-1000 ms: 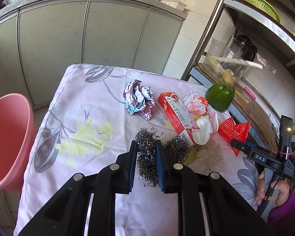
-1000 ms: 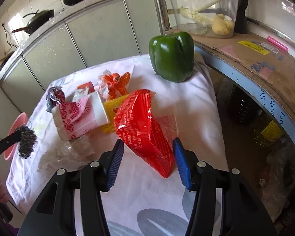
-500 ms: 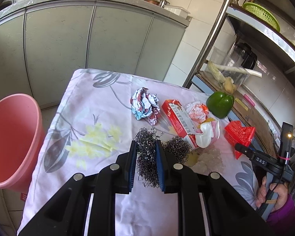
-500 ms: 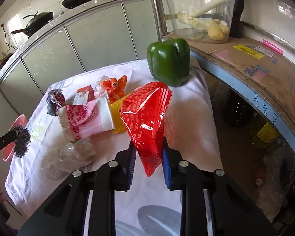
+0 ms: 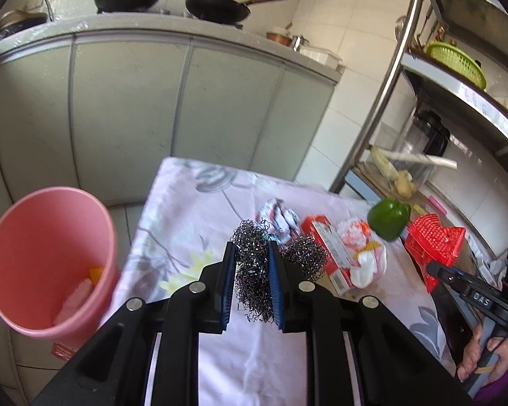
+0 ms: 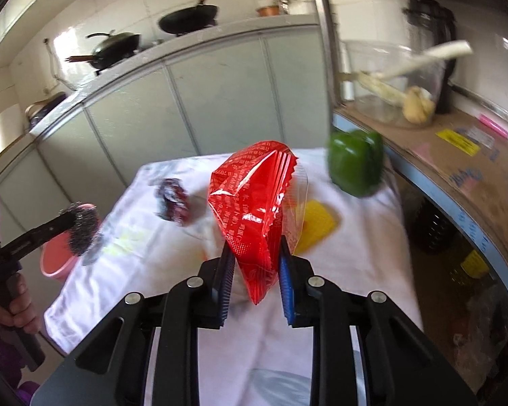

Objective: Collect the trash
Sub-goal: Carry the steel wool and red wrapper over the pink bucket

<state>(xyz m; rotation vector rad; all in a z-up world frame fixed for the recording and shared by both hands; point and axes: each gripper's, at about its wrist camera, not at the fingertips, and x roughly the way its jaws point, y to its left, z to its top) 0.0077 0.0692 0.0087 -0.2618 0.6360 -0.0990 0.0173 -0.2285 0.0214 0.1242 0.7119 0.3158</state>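
Note:
My left gripper [image 5: 252, 287] is shut on a steel wool scrubber [image 5: 254, 270] and holds it above the cloth-covered table [image 5: 254, 355]. A second scrubber [image 5: 303, 258] lies just to its right. My right gripper [image 6: 255, 277] is shut on a red snack wrapper [image 6: 252, 209], lifted off the table; it also shows in the left wrist view [image 5: 431, 242]. A pink bin [image 5: 47, 260] stands on the floor left of the table, with some scraps inside. More trash lies on the table: a crumpled wrapper [image 5: 279, 216], a red box [image 5: 325, 243] and a pink cup [image 5: 365, 267].
A green pepper [image 6: 355, 162] sits at the table's far right corner. A yellow wrapper [image 6: 316, 225] lies behind the red one. A metal shelf with a clear container [image 6: 393, 81] stands to the right. Grey cabinets [image 5: 152, 118] with pans on top are behind the table.
My right gripper closed on the red wrapper and lifted it. My left gripper rose with the steel wool and both cameras tilted up; the pink bin shows more fully.

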